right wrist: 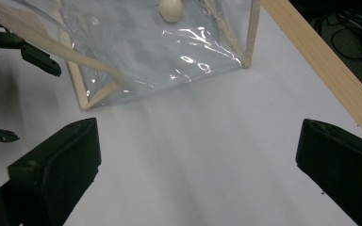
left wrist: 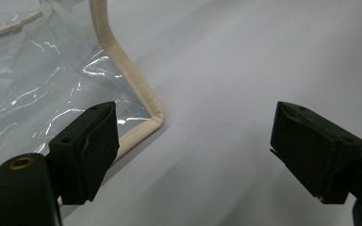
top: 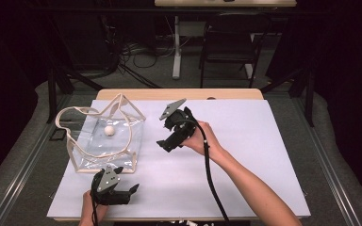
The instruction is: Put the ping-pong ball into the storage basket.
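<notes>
A clear plastic bag (top: 99, 143) with beige trim and loop handles stands on the left of the white table cover (top: 250, 155). A small white ball (top: 109, 130) lies inside it. My left gripper (top: 127, 181) rests near the front edge, just off the bag's near right corner, open and empty. In the left gripper view that gripper (left wrist: 195, 136) has the bag's corner (left wrist: 153, 117) beside its left jaw. My right gripper (top: 164, 134) hovers right of the bag, open and empty. The right gripper view has its jaws (right wrist: 198, 155) facing the bag (right wrist: 169, 52) and ball (right wrist: 171, 9).
The table's wooden far edge (right wrist: 320, 61) runs along the back. A black chair (top: 231, 42) and a white table leg (top: 176, 47) stand on the floor beyond. My left gripper's jaws (right wrist: 37, 59) show at the left of the right gripper view.
</notes>
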`<state>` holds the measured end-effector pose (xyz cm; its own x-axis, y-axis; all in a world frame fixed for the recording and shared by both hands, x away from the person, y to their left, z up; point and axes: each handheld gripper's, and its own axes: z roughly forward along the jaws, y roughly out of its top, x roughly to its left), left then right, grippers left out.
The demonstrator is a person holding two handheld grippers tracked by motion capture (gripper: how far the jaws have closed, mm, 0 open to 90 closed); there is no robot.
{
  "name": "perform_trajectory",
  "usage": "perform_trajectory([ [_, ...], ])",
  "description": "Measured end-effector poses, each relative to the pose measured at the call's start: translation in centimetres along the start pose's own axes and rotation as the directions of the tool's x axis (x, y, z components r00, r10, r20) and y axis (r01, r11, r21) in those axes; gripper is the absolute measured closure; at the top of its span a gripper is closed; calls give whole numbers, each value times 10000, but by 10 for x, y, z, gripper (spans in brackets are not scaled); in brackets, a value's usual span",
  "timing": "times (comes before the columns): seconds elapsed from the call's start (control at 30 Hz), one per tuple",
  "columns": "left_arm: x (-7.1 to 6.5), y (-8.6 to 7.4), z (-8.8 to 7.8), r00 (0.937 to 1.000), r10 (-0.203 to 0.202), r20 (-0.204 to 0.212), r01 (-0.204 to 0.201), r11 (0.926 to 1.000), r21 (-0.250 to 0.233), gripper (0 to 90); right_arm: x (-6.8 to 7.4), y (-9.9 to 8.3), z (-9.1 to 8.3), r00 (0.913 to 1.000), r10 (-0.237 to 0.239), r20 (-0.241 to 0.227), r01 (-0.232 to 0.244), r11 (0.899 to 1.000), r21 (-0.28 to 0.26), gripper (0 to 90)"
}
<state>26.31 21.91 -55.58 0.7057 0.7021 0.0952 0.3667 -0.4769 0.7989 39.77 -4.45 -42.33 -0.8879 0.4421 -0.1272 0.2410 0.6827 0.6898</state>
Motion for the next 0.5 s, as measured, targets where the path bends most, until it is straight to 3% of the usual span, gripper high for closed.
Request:
perform_trajectory([
  [0.5,0,0,0,10000,-13,5,13,10000,-15,164,-4,-26,1,9996,283,86,-284,9994,203,9],
])
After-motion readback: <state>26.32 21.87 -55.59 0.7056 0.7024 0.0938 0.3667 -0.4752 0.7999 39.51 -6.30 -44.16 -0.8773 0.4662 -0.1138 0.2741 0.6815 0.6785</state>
